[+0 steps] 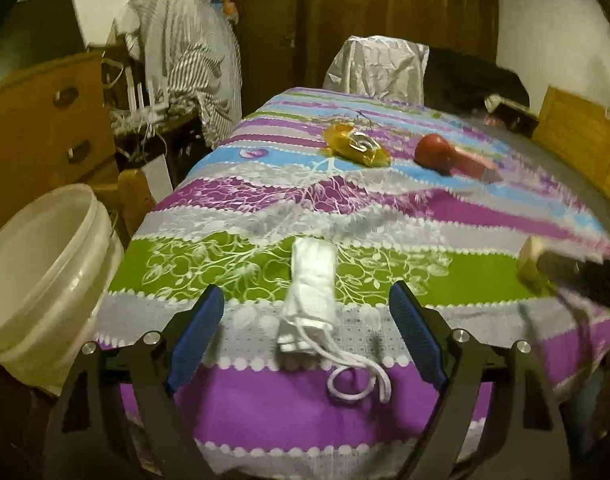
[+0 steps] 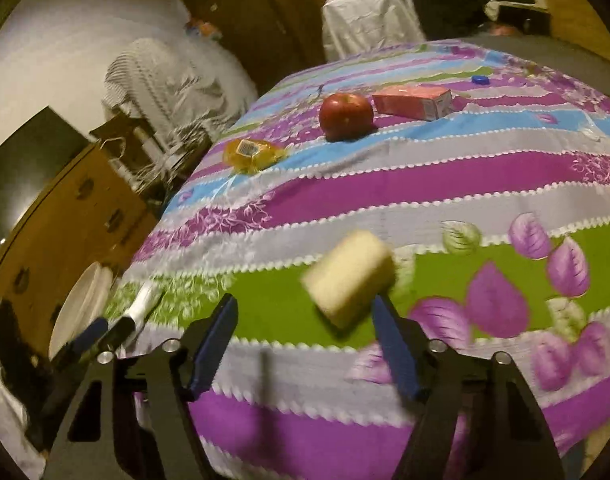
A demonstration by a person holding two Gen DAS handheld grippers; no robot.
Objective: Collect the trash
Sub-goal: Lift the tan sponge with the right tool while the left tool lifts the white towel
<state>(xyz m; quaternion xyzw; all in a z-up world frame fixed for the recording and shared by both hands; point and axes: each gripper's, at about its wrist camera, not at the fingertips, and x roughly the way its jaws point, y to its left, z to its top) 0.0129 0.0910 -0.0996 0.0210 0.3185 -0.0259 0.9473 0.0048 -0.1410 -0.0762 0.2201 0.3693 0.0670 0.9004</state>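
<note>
A folded white face mask (image 1: 311,292) with loose ear loops lies on the striped tablecloth (image 1: 265,400), between the blue pads of my left gripper (image 1: 305,290), which stands open and does not touch it. In the right wrist view a pale yellow sponge (image 2: 351,280), blurred, sits in front of my right gripper (image 2: 304,300). It is close to the right finger and clear of the left pad, and the jaws are open. A white bucket (image 1: 45,272) stands off the table's left edge. Farther back lie a yellow wrapper (image 1: 357,146), a red apple (image 2: 345,116) and a pink box (image 2: 413,102).
A small blue cap (image 2: 479,79) lies near the far right of the table. A chair under a silver cover (image 1: 377,66) stands at the far end. A wooden dresser (image 1: 37,128) and a rack draped with striped cloth (image 1: 185,56) are to the left.
</note>
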